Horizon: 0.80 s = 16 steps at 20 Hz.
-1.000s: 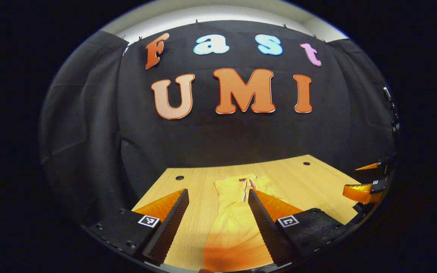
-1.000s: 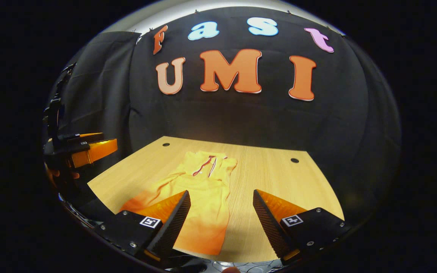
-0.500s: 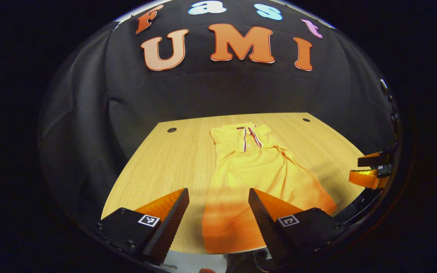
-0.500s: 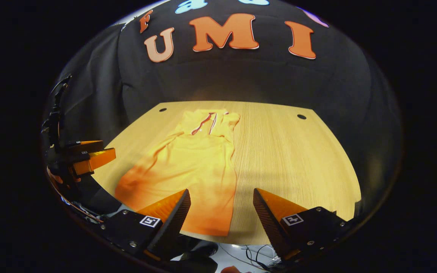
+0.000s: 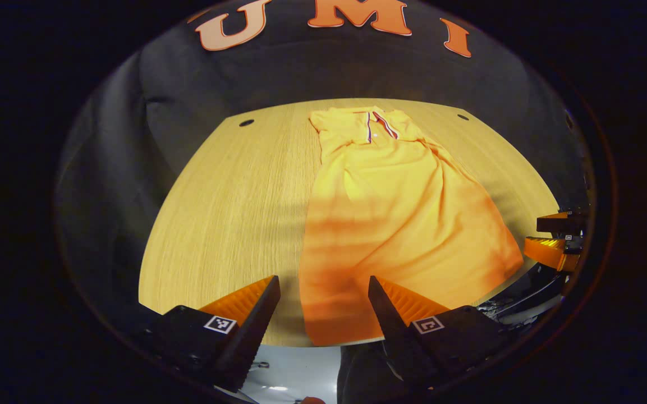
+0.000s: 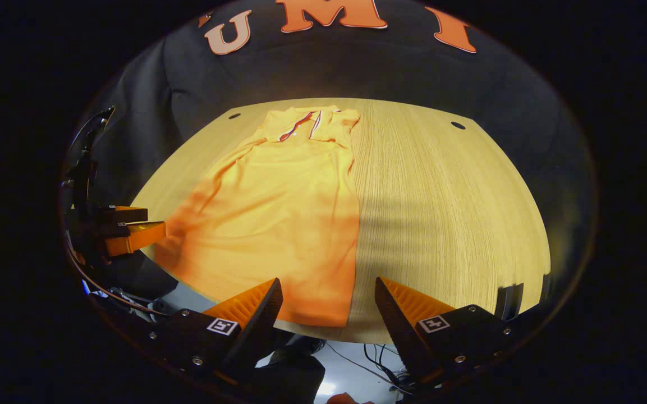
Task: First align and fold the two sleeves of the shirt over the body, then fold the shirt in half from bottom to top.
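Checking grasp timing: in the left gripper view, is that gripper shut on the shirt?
No: the left gripper is open above the shirt, its hem showing between the spread fingers.

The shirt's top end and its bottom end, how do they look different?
The top end has a collar with striped trim and looks narrow; the bottom end is plain and spreads wider. The top end lies far back on the table; the bottom end reaches the near edge. Both are yellow-orange and lie flat.
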Motion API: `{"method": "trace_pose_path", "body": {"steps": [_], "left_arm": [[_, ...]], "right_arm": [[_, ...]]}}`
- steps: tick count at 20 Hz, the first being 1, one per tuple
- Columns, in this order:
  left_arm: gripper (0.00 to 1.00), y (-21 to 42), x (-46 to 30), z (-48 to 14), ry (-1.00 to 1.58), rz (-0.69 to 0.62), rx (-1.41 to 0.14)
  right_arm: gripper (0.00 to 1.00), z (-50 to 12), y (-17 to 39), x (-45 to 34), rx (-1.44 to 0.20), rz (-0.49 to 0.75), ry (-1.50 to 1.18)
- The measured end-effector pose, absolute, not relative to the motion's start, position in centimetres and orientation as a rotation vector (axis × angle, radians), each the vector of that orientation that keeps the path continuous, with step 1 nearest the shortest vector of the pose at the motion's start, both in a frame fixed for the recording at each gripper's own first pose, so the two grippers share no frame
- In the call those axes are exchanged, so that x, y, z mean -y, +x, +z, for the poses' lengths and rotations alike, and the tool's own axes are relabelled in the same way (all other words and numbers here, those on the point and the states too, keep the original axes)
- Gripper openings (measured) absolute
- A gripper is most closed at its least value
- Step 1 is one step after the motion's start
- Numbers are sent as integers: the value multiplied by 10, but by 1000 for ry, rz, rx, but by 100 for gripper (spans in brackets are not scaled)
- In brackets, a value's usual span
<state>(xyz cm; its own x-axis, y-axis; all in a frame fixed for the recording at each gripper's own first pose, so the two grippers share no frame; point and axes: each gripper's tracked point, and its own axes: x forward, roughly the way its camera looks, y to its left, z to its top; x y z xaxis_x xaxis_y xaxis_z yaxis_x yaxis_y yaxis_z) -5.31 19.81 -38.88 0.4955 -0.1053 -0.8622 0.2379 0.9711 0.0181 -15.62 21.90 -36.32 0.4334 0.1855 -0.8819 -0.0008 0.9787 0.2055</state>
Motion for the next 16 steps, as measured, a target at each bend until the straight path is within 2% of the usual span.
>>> {"method": "trace_pose_path", "body": {"steps": [5,13,15,16], "left_arm": [[98,-55,-204,-416,117,-180,-1161],[96,-56,-199,-437,123,-187,-1257],[94,-55,-196,-432,86,-185,-1291],[92,-54,-196,-439,88,-196,-1295]], "right_arm": [[100,-384,-167,-227,-1216,118,205],[98,-403,-174,-239,-1309,135,163],[93,-405,-175,-241,-1323,159,95],[84,-403,-174,-243,-1329,170,93]]}}
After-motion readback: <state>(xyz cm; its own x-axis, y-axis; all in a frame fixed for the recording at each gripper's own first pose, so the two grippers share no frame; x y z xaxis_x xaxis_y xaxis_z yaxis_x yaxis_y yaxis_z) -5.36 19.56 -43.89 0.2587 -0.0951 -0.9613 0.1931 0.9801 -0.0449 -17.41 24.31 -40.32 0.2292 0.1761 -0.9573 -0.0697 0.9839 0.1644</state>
